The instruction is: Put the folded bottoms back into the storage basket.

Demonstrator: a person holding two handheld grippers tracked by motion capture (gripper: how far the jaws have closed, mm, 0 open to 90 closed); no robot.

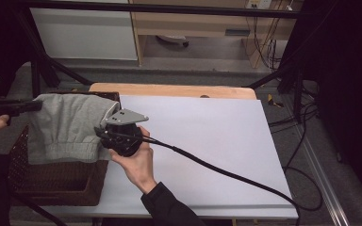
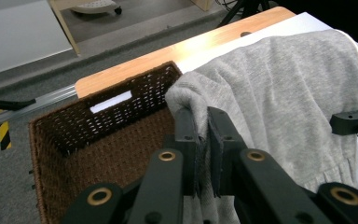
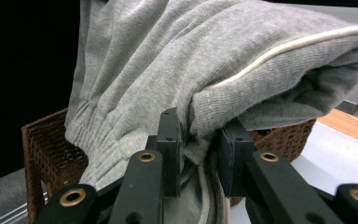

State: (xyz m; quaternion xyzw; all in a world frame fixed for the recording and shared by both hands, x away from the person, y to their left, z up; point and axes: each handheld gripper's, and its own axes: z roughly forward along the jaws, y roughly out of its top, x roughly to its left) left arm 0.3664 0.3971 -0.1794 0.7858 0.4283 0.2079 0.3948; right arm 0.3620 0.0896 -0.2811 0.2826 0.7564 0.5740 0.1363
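So here's the setup: a big white table (image 1: pixel 207 155) with a wooden strip along the far edge, and a brown wicker basket (image 1: pixel 56 181) sitting at its left end. Hanging over that basket, lifted clear of the bottom, is a folded grey garment (image 1: pixel 68 127), looks like sweatpants or a sweatshirt with a ribbed cuff and a pale piping line.

The person's got it pinched from both sides. The left gripper (image 2: pixel 204 135) has its jaws nearly closed on a bunched fold at one end of the cloth, fabric squeezed right between the pads. The right gripper (image 3: pixel 200 140), held in the right hand (image 1: pixel 136 165), is clamped on the other end, jaws a bit wider because the fold there is thicker, with the piping edge running just above them.

Progress-wise, I'd say it's mid-transfer. The grab is done and the garment is stretched between the two grippers, partly above the basket and partly over the table's left edge. Can't tell whether it's going in or coming out. Either way, what's left is carrying it across, setting it down, and letting go. The inside of the basket looks bare from the left gripper view.
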